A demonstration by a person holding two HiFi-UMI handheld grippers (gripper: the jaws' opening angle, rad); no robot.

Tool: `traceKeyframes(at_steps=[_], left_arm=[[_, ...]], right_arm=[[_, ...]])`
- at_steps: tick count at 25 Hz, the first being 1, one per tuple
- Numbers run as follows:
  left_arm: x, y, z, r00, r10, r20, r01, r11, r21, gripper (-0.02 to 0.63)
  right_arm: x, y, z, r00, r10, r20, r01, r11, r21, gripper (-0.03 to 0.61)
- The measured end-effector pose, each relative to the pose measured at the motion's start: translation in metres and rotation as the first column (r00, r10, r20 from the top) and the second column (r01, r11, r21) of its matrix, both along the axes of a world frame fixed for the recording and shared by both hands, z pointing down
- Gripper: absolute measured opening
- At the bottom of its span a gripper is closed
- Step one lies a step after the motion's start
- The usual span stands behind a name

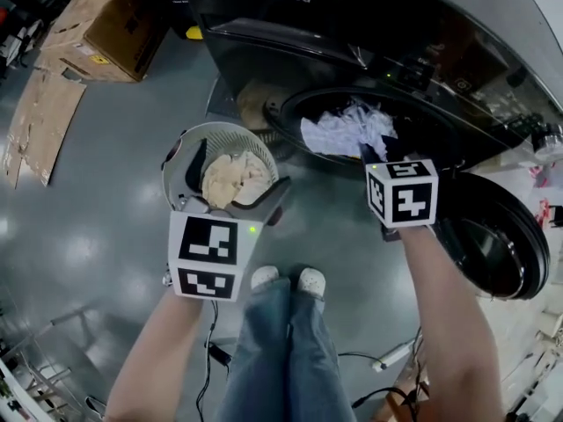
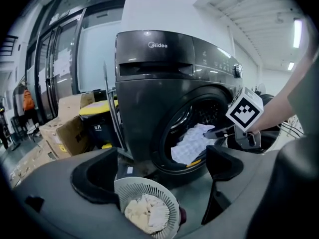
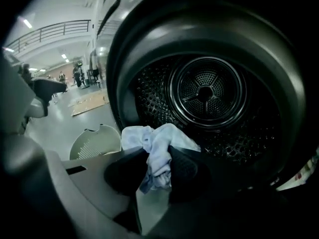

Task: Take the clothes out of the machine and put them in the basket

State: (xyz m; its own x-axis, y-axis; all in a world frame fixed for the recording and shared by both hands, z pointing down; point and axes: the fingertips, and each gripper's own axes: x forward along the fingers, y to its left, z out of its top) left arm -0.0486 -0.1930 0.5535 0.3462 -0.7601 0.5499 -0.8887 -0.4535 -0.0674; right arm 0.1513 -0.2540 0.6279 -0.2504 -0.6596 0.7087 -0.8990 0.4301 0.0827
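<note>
A dark front-loading machine (image 1: 290, 25) stands with its round opening facing me. A pale blue-white cloth (image 1: 345, 130) hangs out of that opening, and my right gripper (image 1: 369, 155) is shut on its edge. In the right gripper view the bunched cloth (image 3: 158, 151) is pinched between the jaws of the right gripper (image 3: 155, 171), in front of the drum (image 3: 209, 91). On the floor before the machine sits a round grey slatted basket (image 1: 215, 133) with a cream cloth (image 1: 236, 179) inside. Above it, my left gripper (image 1: 233, 183) is open and holds nothing. The left gripper view shows the basket (image 2: 149, 185) below the left gripper (image 2: 159, 176).
The machine's door (image 1: 497, 236) hangs open at the right. Cardboard boxes (image 1: 106, 25) and flattened cardboard (image 1: 40, 121) lie at the far left. A bin with a yellow lid (image 2: 99, 118) stands left of the machine. Cables (image 1: 387, 356) run across the floor near the person's shoes (image 1: 288, 280).
</note>
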Motion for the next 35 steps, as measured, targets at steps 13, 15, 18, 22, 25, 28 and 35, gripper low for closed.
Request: traceKeyframes(at_steps=[13,15,18,22,25,28,35], left_arm=[[-0.005,0.024,-0.072,0.999,-0.038,-0.036,0.038,0.999,-0.02,0.557],[-0.01,0.025,-0.086,0.998,-0.044,-0.033,0.044,0.999,-0.021,0.557],[-0.015,0.027,-0.11,0.998,-0.055,-0.037,0.055,0.998,-0.013,0.556],[-0.023,0.033,-0.141,0.998,-0.056,-0.007,0.056,0.998,0.021,0.555],[-0.03,0.039,-0.163,0.998,-0.063,0.007,0.062,0.997,0.037,0.555],[-0.041,0.045,-0.185,0.996,-0.089,-0.01,0.09,0.994,0.054,0.555],[-0.064,0.058,-0.244,0.993,-0.122,0.0,0.121,0.989,0.085,0.555]], right_arm=[[-0.025,0.06,-0.099,0.976,-0.21,-0.063,0.21,0.978,-0.011,0.104],[-0.031,0.066,-0.117,0.973,-0.226,-0.057,0.225,0.974,-0.024,0.103],[-0.04,0.075,-0.144,0.972,-0.233,-0.042,0.231,0.972,-0.043,0.103],[-0.044,0.085,-0.183,0.98,-0.2,-0.001,0.2,0.979,-0.036,0.103],[-0.051,0.095,-0.212,0.977,-0.213,0.008,0.213,0.977,-0.026,0.103],[-0.057,0.104,-0.236,0.976,-0.215,0.018,0.215,0.977,-0.007,0.103],[-0.069,0.118,-0.295,0.975,-0.216,0.046,0.215,0.976,0.012,0.103]])
